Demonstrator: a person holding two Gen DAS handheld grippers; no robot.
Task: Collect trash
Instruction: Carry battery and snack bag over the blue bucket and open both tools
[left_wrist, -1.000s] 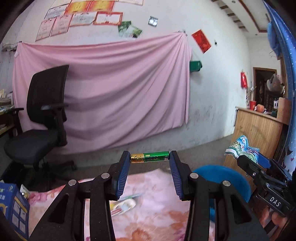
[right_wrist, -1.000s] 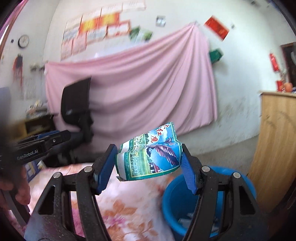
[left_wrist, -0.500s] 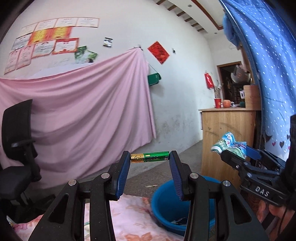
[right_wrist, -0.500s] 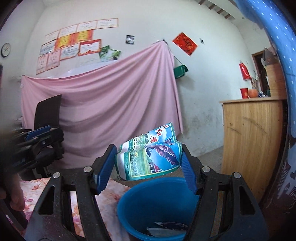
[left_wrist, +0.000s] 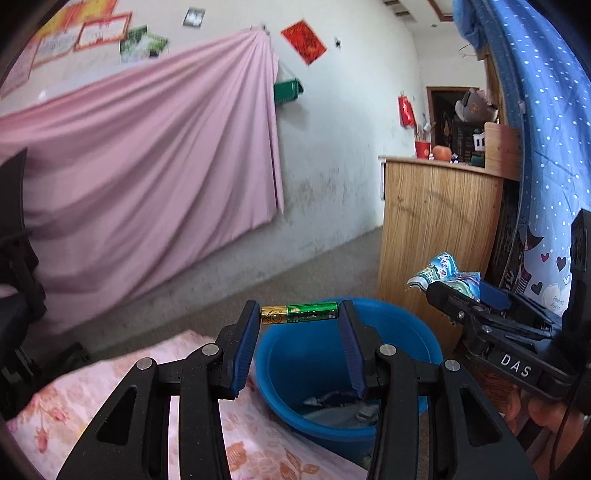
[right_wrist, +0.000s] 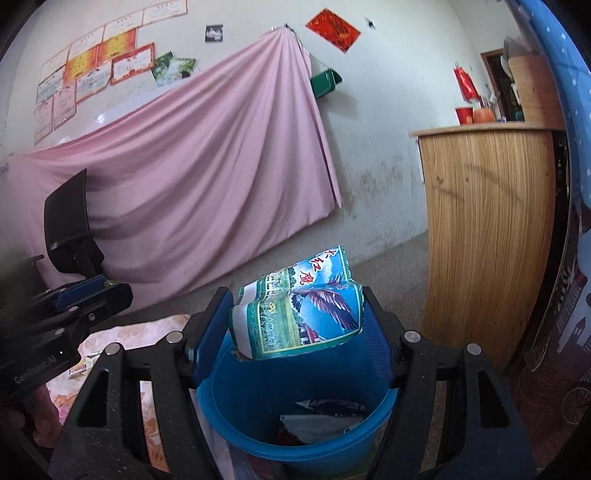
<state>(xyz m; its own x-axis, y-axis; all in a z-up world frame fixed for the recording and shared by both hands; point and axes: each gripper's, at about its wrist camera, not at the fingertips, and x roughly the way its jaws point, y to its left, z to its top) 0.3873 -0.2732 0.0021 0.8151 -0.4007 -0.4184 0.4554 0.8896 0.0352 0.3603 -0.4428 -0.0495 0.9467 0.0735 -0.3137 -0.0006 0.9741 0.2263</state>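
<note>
My left gripper (left_wrist: 300, 314) is shut on a green and gold battery (left_wrist: 300, 313), held crosswise by its two ends above the near rim of a blue plastic bin (left_wrist: 413, 328). My right gripper (right_wrist: 295, 317) is shut on a crumpled blue and green packet (right_wrist: 299, 314) with a bird printed on it, directly over the blue bin (right_wrist: 243, 417). Scraps of trash (right_wrist: 321, 419) lie at the bin's bottom. In the left wrist view the right gripper (left_wrist: 458, 286) shows at the right edge with the packet (left_wrist: 443, 271) sticking out of it.
A pink floral cloth (left_wrist: 129, 398) covers the surface left of the bin, with a small wrapper (right_wrist: 79, 371) lying on it. A wooden counter (right_wrist: 487, 229) stands just right of the bin. A black office chair (right_wrist: 70, 221) and a pink wall sheet (left_wrist: 147, 166) are behind.
Both grippers have swung right from over the floral cloth to above the blue bin, each still holding its item. The chair has slid towards the left edge of the views.
</note>
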